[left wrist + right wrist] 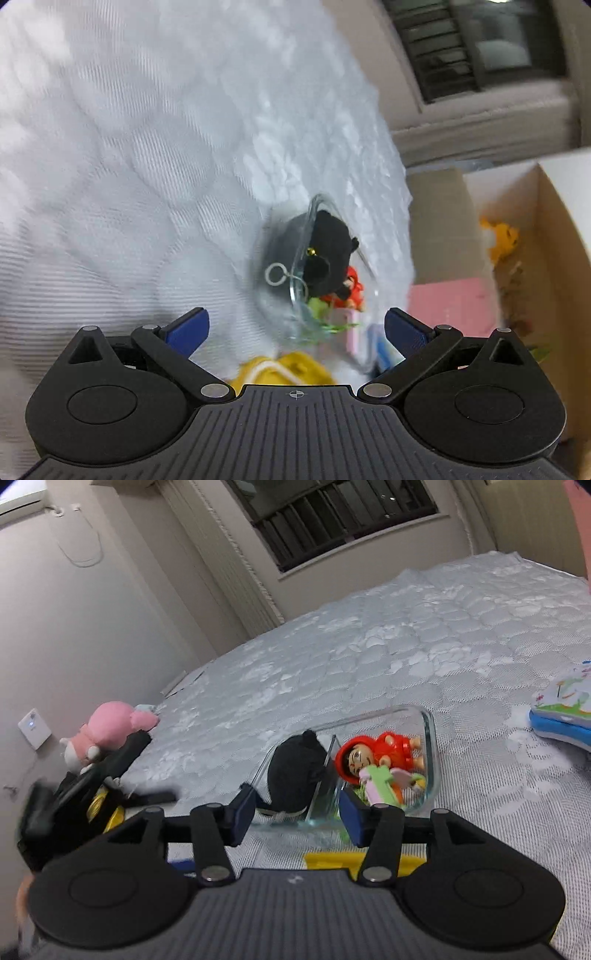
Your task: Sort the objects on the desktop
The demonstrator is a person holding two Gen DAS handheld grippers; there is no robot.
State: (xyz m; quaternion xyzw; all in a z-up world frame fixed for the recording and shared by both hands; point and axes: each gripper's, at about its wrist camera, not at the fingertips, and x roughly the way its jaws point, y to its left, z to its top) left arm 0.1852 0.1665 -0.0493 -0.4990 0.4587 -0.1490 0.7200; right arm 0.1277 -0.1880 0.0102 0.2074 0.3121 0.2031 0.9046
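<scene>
A: How do the jaws of the right gripper (297, 814) stand?

B: Partly open, blue pads apart, with nothing pressed between them. They sit just in front of the near end of a clear glass dish (428, 738), a rounded rectangle with a glass divider standing in it. Whether a pad touches the rim cannot be told.

A: And inside the dish?

B: A black plush toy (295, 771), soft and round, fills the left part and bulges over the rim. Right of the divider lies a glossy plastic figure in a red hood (384, 753), with a pale pink and green plastic piece (380, 779) across it.

A: The left gripper (295, 330)?

B: Its jaws are spread wide and empty. The same dish shows ahead of them, blurred and tilted in that view, not touched.

A: What carries it all?

B: A bed (369, 646) with a white quilted cover, its weave raised in leafy patches. A yellow object (295, 369) lies under the left gripper, too blurred to name. To the right of the bed in the left wrist view stands an open cardboard box (554, 236). In the right wrist view a pink plush (110, 723) sits at the far left edge and a soft blue-edged cloth book (565, 709) lies at the right.
</scene>
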